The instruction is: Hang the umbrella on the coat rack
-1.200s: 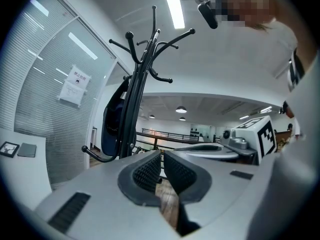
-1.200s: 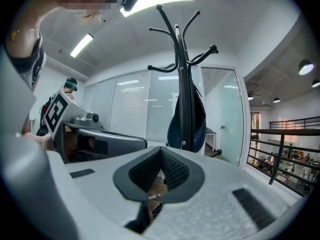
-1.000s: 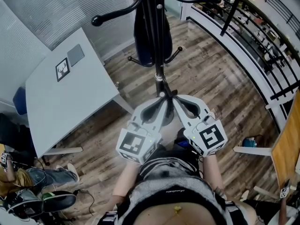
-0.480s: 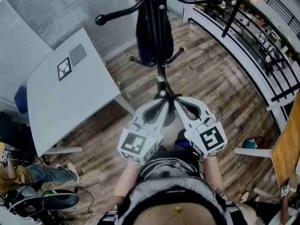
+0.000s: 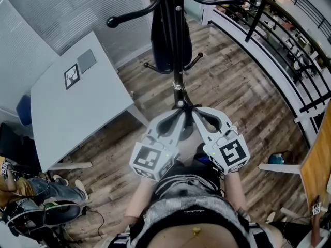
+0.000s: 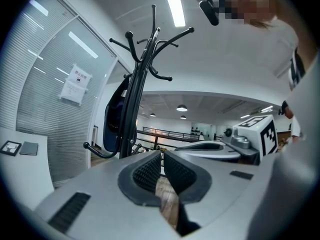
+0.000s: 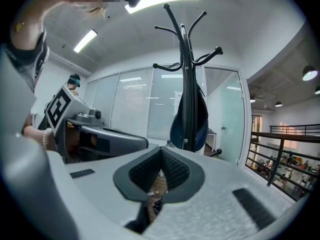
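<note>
Left gripper (image 5: 178, 110), right gripper (image 5: 193, 110): both sets of jaws pressed together, nothing between them, tips side by side at frame centre. Dark blue umbrella (image 5: 170, 40) hangs on the coat rack (image 5: 178, 84), top centre, long axis upright along the pole. It lies straight ahead of both tips, neither hand nearer. Hanging looks done.

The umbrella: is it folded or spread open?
Folded. The dark blue umbrella hangs as a narrow closed bundle against the pole of the coat rack.
</note>
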